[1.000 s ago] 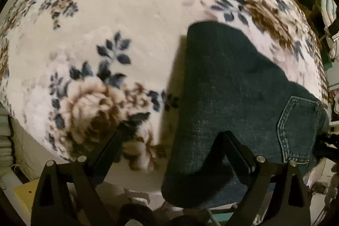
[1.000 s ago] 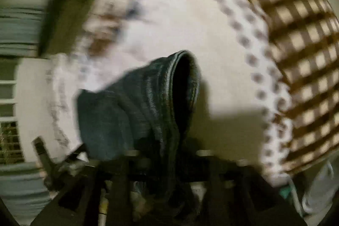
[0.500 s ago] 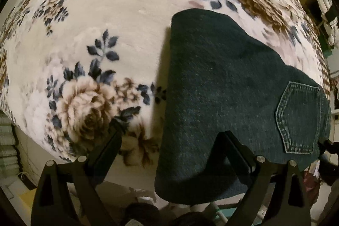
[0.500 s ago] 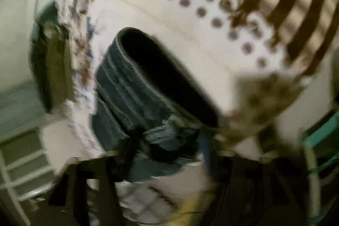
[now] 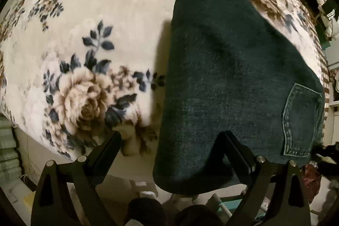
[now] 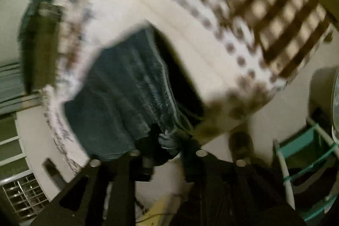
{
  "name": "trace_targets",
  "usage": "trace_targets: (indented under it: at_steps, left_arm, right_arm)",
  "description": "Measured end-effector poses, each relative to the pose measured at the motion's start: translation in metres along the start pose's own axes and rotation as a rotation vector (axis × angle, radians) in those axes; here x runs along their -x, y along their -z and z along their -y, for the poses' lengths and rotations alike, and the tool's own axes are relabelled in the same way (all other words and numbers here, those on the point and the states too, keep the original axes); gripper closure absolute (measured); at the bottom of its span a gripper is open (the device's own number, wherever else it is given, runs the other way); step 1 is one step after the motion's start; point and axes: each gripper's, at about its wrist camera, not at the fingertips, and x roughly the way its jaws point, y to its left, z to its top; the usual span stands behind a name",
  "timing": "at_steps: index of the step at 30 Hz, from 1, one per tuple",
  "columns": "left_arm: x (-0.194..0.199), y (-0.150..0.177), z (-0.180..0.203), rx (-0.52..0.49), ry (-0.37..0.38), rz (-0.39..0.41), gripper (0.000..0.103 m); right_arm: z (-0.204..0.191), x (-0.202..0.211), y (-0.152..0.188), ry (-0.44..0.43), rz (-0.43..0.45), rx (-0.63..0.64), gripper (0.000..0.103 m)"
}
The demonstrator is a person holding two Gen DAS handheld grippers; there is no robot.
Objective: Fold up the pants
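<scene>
1. The pants [image 5: 228, 77], dark denim, lie on the floral blanket [image 5: 89, 39] as one folded slab with a back pocket [image 5: 303, 120] facing up at the right. Their near end hangs over the blanket's near edge. I judge the lengthwise fold done: the legs look stacked, though I cannot see every layer.

2. What I think is left: fold the length over into a compact bundle and square it up.

3. My left gripper [image 5: 171, 141] hangs above the near edge, jaws spread wide, grasping nothing. One finger is over the blanket; the other is over the denim, and I cannot tell whether it touches.

4. My right gripper [image 6: 169, 141] is at the waistband end of the pants [image 6: 127, 86], where the opening gapes dark. A bunched bit of denim sits between its jaws, which are opening. The view is blurred, but the pads appear not to press the cloth, so I read it as letting go.

5. Count: one pair of pants, one visible back pocket, one blanket, two grippers. Beyond the blanket's right end is a checked cover [image 6: 264, 3], and near right a teal rack [image 6: 307, 154].
</scene>
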Motion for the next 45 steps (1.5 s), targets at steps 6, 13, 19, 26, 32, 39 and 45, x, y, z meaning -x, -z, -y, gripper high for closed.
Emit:
trace_targets:
  at_steps: [6, 13, 19, 26, 32, 39, 45]
  left_arm:
    - [-0.002, 0.003, -0.001, 0.010, 0.017, -0.001, 0.007]
    - [-0.010, 0.005, -0.011, 0.056, 0.052, -0.012, 0.007]
    - [-0.021, 0.005, -0.027, 0.082, 0.090, -0.014, 0.007]
    - [-0.030, 0.011, -0.036, 0.106, 0.136, -0.021, 0.006]
    - [-0.037, 0.009, -0.044, 0.119, 0.234, 0.009, 0.006]
    - [-0.055, -0.007, -0.038, 0.134, 0.362, 0.038, 0.006]
    - [-0.053, -0.019, -0.032, 0.150, 0.401, 0.055, 0.006]
  right_arm:
    - [0.020, 0.012, 0.008, -0.199, 0.071, -0.029, 0.019]
    - [0.036, -0.042, 0.012, -0.397, -0.011, -0.172, 0.019]
    - [0.016, -0.033, 0.012, -0.451, 0.155, -0.091, 0.068]
    - [0.007, -0.026, -0.007, -0.316, 0.133, 0.017, 0.053]
    - [0.022, -0.042, -0.003, -0.388, 0.041, 0.026, 0.030]
    - [0.009, -0.070, -0.015, -0.528, 0.025, 0.019, 0.015]
    - [-0.003, -0.080, -0.023, -0.566, 0.011, 0.048, 0.009]
